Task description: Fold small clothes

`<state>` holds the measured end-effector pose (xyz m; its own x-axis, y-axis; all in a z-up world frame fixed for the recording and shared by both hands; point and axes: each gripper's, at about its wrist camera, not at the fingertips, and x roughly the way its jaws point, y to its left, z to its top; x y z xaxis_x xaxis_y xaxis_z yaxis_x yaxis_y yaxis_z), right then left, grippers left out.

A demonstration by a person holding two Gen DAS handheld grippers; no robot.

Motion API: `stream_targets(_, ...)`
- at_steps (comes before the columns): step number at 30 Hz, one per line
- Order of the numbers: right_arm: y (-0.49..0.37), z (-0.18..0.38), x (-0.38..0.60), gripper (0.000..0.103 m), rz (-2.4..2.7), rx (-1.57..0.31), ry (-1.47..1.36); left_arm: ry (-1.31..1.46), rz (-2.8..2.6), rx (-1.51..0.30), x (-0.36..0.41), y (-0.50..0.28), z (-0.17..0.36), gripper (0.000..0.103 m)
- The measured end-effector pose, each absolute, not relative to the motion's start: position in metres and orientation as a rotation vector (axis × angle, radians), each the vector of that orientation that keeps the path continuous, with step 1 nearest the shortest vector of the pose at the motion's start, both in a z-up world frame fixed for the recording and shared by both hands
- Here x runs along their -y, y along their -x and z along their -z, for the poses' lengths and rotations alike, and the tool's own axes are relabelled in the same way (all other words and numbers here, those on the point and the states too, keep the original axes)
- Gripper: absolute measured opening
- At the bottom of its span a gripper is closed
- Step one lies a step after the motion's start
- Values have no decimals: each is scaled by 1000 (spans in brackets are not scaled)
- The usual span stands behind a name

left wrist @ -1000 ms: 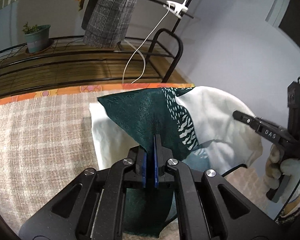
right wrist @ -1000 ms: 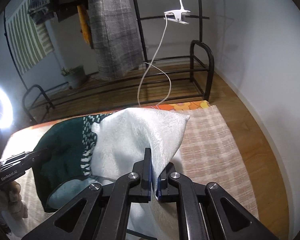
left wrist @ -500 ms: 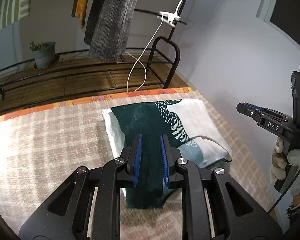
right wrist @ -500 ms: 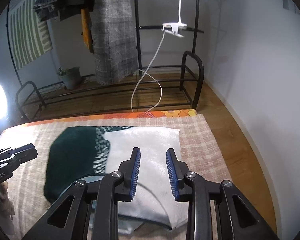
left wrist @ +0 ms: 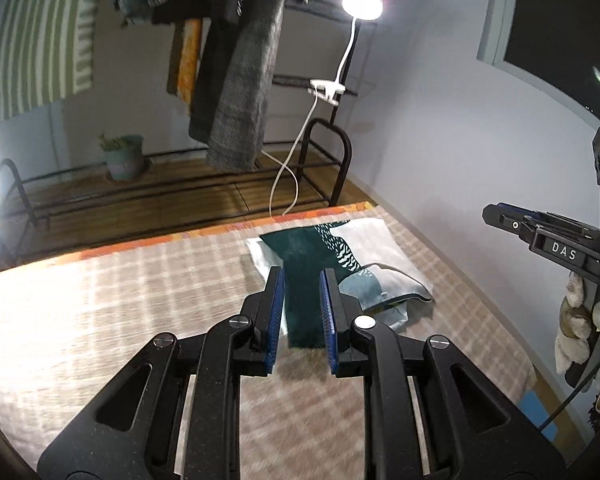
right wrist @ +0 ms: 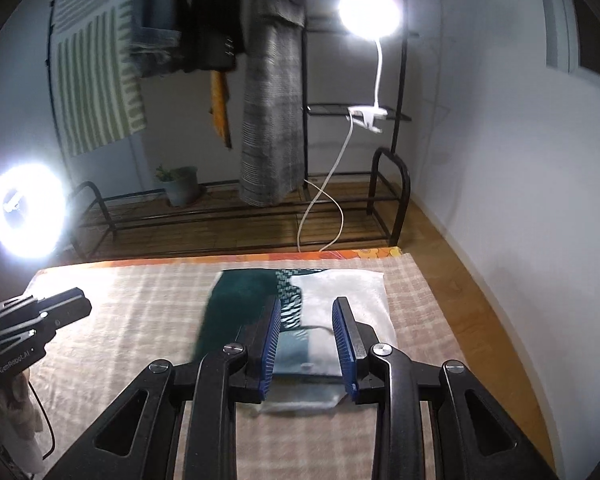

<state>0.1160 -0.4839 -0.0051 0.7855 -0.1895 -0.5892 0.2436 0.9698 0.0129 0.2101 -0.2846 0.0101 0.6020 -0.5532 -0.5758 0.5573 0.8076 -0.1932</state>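
Note:
A small garment (left wrist: 328, 256), dark green and white with a patterned band, lies folded on the checked cloth at the far right of the table; it also shows in the right wrist view (right wrist: 300, 308). My left gripper (left wrist: 302, 280) is open and empty, raised above and behind the garment. My right gripper (right wrist: 306, 312) is open and empty, raised over the garment's near edge. The right gripper also shows at the right of the left wrist view (left wrist: 540, 232), and the left gripper at the left of the right wrist view (right wrist: 40, 316).
The table carries a beige checked cloth (right wrist: 140, 312) with an orange far edge (left wrist: 180, 236). Beyond it stand a black rack (right wrist: 388, 196) with hanging clothes (right wrist: 272, 120), a potted plant (right wrist: 180, 184), a clip lamp (right wrist: 368, 12) and a ring light (right wrist: 26, 216). A wall (left wrist: 460, 140) runs along the right.
Both grippers let go of the garment and opened. The garment dropped flat and folded on the cloth. Both grippers pulled back and rose away from it.

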Motion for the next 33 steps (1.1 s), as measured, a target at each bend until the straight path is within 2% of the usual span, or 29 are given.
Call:
stream_targets(8, -54, -29, 393, 34, 281, -564, -23, -11, 641, -580, 212, -145, -41, 18)
stream_targets(10, -42, -34, 375, 44, 284, -543, -19, -7, 639, -566, 195, -130, -43, 19)
stream_targets(15, -15, -37, 327, 57, 291, -480, 15, 2, 616, -541, 156, -102, -35, 21)
stream_targets(18, -8, -31, 299, 66, 292, -456, 48, -2, 599, -528, 140, -90, -28, 36)
stream_targets(22, -5, -21, 269, 71, 272, -444, 82, -21, 572, -499, 123, -77, -17, 44)
stream_targets(24, -2, -16, 257, 71, 264, -441, 87, -15, 565, -497, 116, -73, -12, 60)
stream_targets(25, -2, -13, 253, 71, 263, -438, 89, -9, 562, -497, 113, -73, -9, 64)
stream_targets(27, -3, -8, 245, 72, 265, -431, 92, -15, 556, -505, 110, -75, -4, 66)
stream_targets(30, -3, 0, 239, 89, 271, -408, 80, -35, 546, -515, 108, -77, 1, 70)
stream_targets(33, -4, 8, 237, 89, 281, -398, 80, -33, 533, -516, 104, -79, 4, 75)
